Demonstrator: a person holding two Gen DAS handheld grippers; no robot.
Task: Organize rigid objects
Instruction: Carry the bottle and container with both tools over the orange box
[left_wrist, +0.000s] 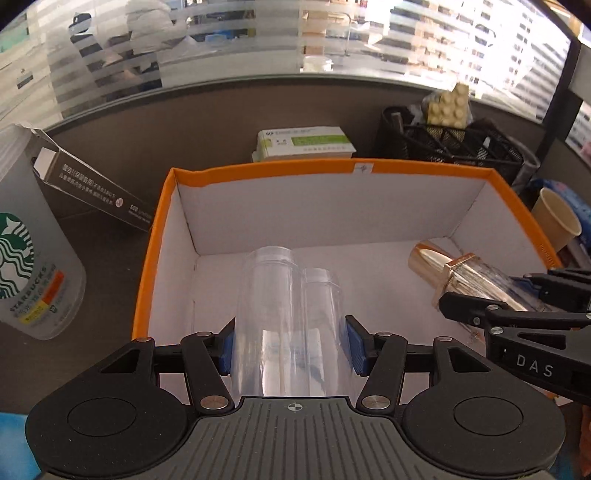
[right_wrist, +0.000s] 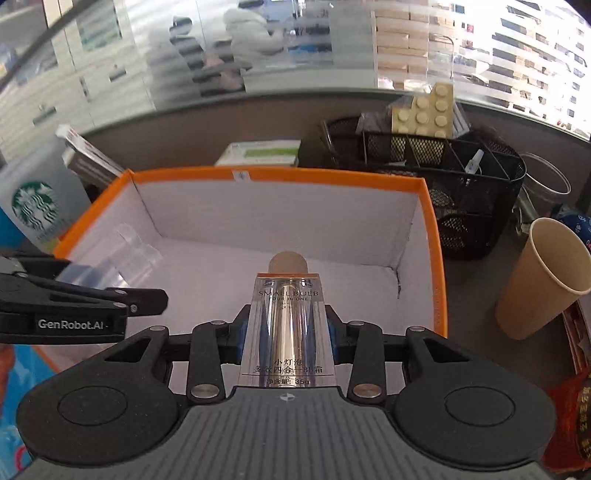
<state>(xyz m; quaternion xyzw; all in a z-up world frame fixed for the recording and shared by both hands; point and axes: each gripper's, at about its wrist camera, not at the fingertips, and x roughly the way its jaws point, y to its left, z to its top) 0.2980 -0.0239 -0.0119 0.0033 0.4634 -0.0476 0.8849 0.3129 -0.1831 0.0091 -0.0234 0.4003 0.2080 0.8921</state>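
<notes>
An orange-rimmed white box (left_wrist: 258, 170) (right_wrist: 332, 175) lies open in front of both grippers. My left gripper (left_wrist: 290, 341) is shut on a clear plastic container (left_wrist: 284, 317), held over the box's left half; the container also shows in the right wrist view (right_wrist: 122, 254). My right gripper (right_wrist: 286, 334) is shut on a clear cosmetic tube with a gold cap (right_wrist: 286, 325), held over the box's right half. In the left wrist view the tube (left_wrist: 443, 266) and the right gripper (left_wrist: 517, 295) show at the right.
A Starbucks cup (left_wrist: 22, 254) (right_wrist: 35, 206) and an open grey carton (left_wrist: 92, 184) stand left of the box. A green-white packet (left_wrist: 303, 144), a black mesh organizer (right_wrist: 424, 162) with a beige brick (right_wrist: 424, 110), and a paper cup (right_wrist: 539, 280) stand behind and right.
</notes>
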